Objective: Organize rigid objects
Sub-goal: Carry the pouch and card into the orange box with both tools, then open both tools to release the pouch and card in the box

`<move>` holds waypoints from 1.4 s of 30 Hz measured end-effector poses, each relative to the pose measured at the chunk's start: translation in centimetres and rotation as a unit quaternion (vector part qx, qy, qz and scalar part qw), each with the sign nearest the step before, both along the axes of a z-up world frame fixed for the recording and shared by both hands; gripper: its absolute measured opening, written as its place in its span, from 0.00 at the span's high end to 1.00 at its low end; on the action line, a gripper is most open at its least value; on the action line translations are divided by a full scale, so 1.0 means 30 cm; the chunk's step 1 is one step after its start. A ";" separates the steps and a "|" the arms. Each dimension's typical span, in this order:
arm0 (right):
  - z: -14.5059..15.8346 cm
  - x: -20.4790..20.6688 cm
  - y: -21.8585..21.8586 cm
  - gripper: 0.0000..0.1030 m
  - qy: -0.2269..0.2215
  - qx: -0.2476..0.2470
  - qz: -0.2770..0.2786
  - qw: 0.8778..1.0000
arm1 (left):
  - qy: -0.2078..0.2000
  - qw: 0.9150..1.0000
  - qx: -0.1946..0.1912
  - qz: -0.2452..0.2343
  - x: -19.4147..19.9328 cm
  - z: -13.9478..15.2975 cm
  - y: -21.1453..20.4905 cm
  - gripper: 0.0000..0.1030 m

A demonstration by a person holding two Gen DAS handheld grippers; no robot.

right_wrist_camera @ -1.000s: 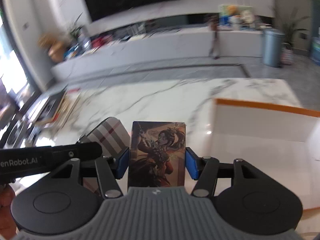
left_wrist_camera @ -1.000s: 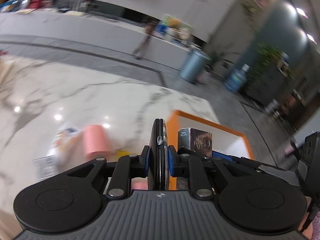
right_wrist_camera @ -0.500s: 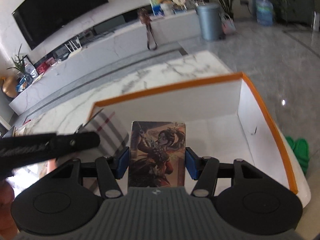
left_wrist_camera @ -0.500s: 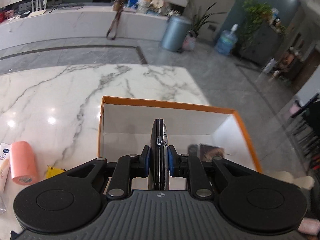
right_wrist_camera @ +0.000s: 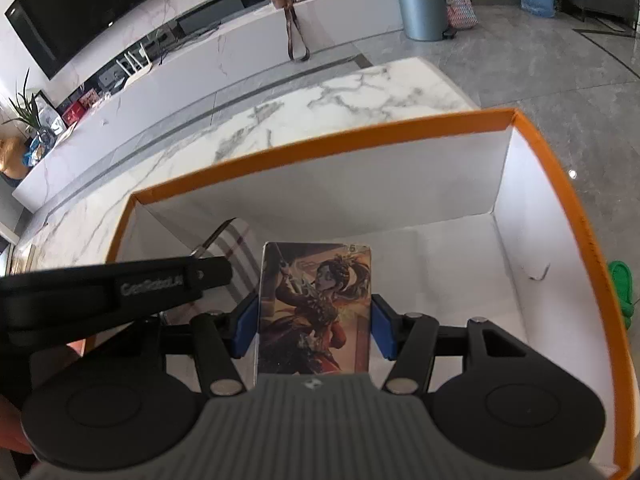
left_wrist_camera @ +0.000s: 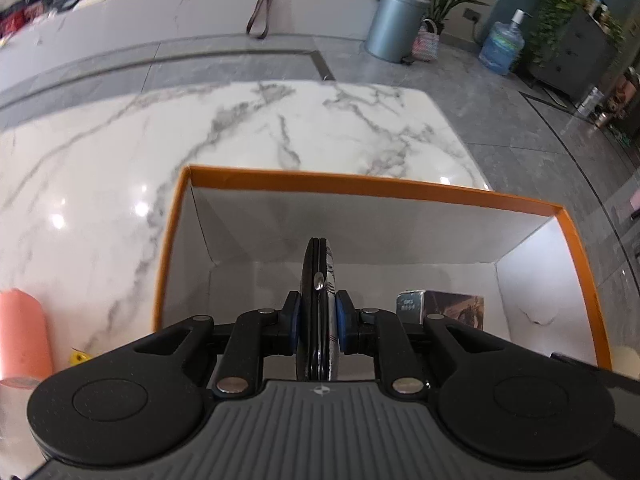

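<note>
An open box with an orange rim (left_wrist_camera: pixel 360 186) and white inside stands on the marble table (left_wrist_camera: pixel 280 128). My left gripper (left_wrist_camera: pixel 319 320) is shut on a thin round disc (left_wrist_camera: pixel 318 276), black with a plaid face, held on edge over the box's inside. My right gripper (right_wrist_camera: pixel 316 320) is shut on a picture card box (right_wrist_camera: pixel 316 304) showing a painted warrior, also over the orange-rimmed box (right_wrist_camera: pixel 320 152). The card box (left_wrist_camera: pixel 440 308) shows at the right of the left wrist view. The plaid disc (right_wrist_camera: pixel 234 248) and the left gripper's black body (right_wrist_camera: pixel 120 288) show left of the card box.
A pink cylinder (left_wrist_camera: pixel 22 332) and a small yellow piece (left_wrist_camera: pixel 80 357) lie on the table left of the box. Something green (right_wrist_camera: pixel 620 292) lies beyond the box's right wall. A grey bin (left_wrist_camera: pixel 396 20) stands on the floor beyond the table.
Both grippers have swung from over the table to over the orange-rimmed box and come down toward its inside. Each still holds its thing.
</note>
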State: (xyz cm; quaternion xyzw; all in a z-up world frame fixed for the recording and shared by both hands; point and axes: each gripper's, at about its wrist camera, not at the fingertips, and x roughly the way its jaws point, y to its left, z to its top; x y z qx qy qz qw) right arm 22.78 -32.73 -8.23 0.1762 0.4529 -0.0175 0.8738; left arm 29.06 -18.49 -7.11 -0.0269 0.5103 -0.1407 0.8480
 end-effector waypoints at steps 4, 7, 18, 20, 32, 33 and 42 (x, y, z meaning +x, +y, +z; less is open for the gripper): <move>-0.025 0.022 -0.017 0.43 0.016 0.019 0.003 1.000 | 0.006 1.000 0.006 0.000 0.005 -0.029 -0.005 0.81; -0.039 0.037 -0.027 0.43 0.028 0.027 0.002 0.999 | 0.017 1.000 0.014 -0.002 0.019 -0.042 -0.007 0.80; -0.045 0.044 -0.033 0.43 0.042 0.036 0.007 0.998 | -0.029 0.993 0.087 -0.076 -0.007 0.059 -0.014 0.75; -0.039 0.046 -0.030 0.43 0.044 0.034 0.009 0.998 | -0.038 0.993 0.076 -0.078 -0.018 0.095 0.008 0.74; -0.048 0.162 0.033 0.42 0.098 0.019 0.033 0.994 | -0.043 0.999 0.010 -0.016 -0.033 0.196 0.213 0.68; -0.058 0.179 0.045 0.42 0.106 0.015 0.037 0.994 | -0.030 0.999 0.002 -0.017 -0.034 0.179 0.225 0.68; -0.130 0.273 0.116 0.42 0.151 -0.010 0.048 0.987 | 0.004 0.999 -0.050 -0.016 -0.023 0.116 0.277 0.76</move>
